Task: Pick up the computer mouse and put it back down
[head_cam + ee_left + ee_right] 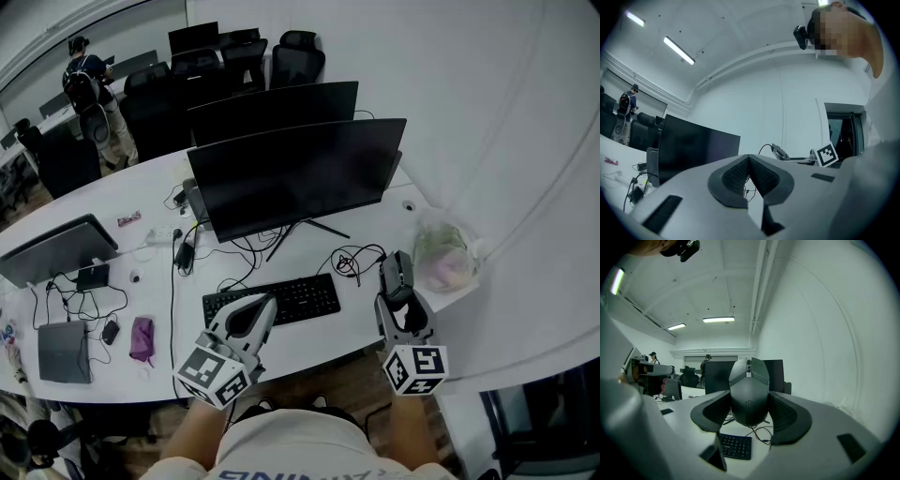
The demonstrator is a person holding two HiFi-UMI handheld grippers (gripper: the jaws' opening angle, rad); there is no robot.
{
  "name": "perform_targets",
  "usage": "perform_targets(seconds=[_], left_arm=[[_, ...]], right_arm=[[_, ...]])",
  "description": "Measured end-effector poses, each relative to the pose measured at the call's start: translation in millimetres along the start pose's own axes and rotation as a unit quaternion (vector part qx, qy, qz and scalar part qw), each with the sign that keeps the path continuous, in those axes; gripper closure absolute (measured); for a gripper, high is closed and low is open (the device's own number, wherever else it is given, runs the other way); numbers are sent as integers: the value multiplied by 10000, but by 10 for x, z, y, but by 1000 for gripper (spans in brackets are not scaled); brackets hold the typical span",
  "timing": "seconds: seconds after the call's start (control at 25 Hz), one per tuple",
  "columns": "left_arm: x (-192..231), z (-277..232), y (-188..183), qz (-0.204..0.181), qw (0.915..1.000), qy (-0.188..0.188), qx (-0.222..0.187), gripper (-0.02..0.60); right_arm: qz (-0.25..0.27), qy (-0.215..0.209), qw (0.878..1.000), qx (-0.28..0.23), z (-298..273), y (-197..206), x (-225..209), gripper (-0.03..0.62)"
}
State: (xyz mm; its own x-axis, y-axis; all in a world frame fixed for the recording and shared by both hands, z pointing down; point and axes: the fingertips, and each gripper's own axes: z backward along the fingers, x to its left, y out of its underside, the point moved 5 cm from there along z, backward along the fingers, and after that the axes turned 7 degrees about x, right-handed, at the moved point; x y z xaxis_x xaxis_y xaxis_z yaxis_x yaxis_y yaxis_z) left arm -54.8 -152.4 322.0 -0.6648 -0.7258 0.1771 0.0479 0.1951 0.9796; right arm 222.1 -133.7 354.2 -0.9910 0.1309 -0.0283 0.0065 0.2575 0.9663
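Observation:
A dark grey computer mouse [749,392] stands nose-up between the pads of my right gripper [750,411], which is shut on it. In the head view the mouse [397,274] is lifted above the white desk [375,234] at the right, in front of my right gripper [399,298]. My left gripper [250,316] hovers over the left part of the black keyboard [298,298]. In the left gripper view its pads [737,176] meet with nothing between them, so my left gripper [749,174] is shut and empty.
Two black monitors [291,169] stand behind the keyboard, with tangled cables [352,260] at their feet. A clear bag [441,255] lies at the desk's right corner. A laptop [56,246], a purple pouch [142,337] and small devices sit to the left. A person [89,94] stands far back.

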Motion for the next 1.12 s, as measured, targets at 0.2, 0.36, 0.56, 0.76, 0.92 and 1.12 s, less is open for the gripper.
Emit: perform_targets(seconds=[0.2, 0.36, 0.56, 0.76, 0.92, 1.12], left_arm=[[4, 3, 19, 22, 10000, 1, 20, 577], [23, -7, 42, 42, 10000, -29, 35, 577], [38, -45, 124, 111, 9998, -72, 140, 577], [46, -133, 219, 199, 9994, -98, 279, 577], [32, -213, 307, 204, 9986, -89, 476, 577], [36, -316, 432, 234, 9972, -114, 705, 577]], right_arm=[[10, -40, 10000, 36, -19, 17, 30, 324], [14, -57, 9999, 86, -64, 46, 15, 324], [-11, -82, 9997, 228, -128, 133, -32, 324], [-43, -98, 9987, 491, -233, 321, -106, 326], [-172, -116, 9968, 770, -315, 548, -182, 326], [-300, -118, 9929, 1146, -422, 869, -281, 324]])
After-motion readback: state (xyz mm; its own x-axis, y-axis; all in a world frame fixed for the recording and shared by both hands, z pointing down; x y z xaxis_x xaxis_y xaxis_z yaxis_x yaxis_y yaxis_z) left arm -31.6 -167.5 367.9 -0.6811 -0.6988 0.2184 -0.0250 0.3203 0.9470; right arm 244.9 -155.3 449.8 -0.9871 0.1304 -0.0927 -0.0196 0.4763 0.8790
